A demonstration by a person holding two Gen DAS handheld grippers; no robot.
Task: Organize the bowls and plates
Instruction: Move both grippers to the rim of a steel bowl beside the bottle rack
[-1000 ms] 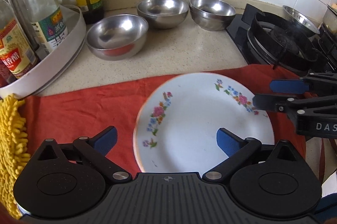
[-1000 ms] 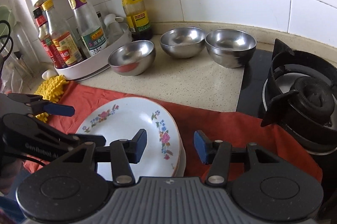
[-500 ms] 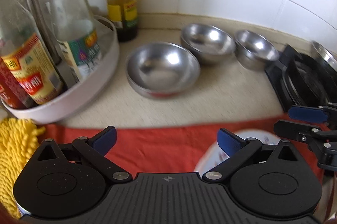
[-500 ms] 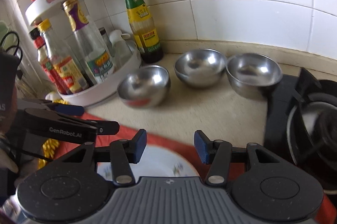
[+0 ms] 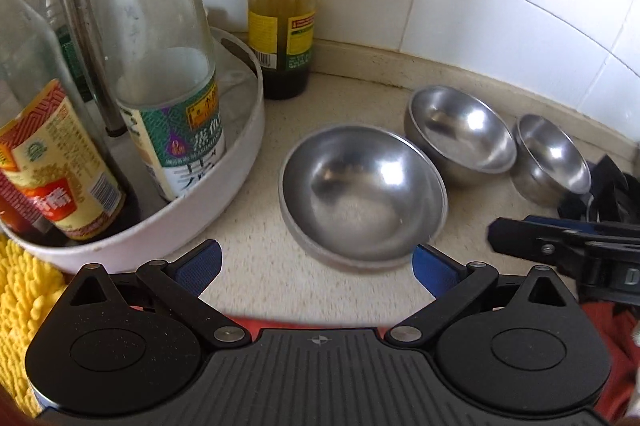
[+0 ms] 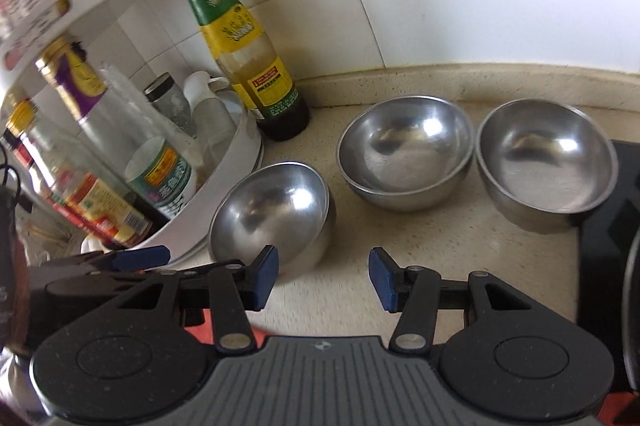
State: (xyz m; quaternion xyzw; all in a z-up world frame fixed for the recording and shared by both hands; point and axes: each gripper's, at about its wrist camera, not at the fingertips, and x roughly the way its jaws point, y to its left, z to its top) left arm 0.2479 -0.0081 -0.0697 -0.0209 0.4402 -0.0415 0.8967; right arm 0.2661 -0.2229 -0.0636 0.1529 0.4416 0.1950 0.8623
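Observation:
Three empty steel bowls stand on the beige counter. The nearest bowl (image 5: 362, 192) sits just past my open, empty left gripper (image 5: 316, 268); it also shows in the right wrist view (image 6: 272, 216). The middle bowl (image 5: 460, 134) (image 6: 404, 152) and the far bowl (image 5: 552, 164) (image 6: 546, 162) stand side by side behind it. My right gripper (image 6: 322, 278) is open and empty, just right of the nearest bowl; its fingers (image 5: 532, 238) show at the right of the left wrist view. The floral plates are out of view.
A white round bottle rack (image 5: 224, 182) (image 6: 236, 162) with sauce bottles stands left of the nearest bowl. A green-capped sauce bottle (image 5: 282, 14) (image 6: 244, 58) stands by the tiled wall. A yellow mop cloth (image 5: 24, 310) and red cloth (image 5: 612, 330) lie near me. A black stove (image 6: 608, 226) is at the right.
Both grippers have moved forward, away from the floral plates on the red cloth and toward the steel bowls. The plates have dropped out of view. Both grippers stayed open.

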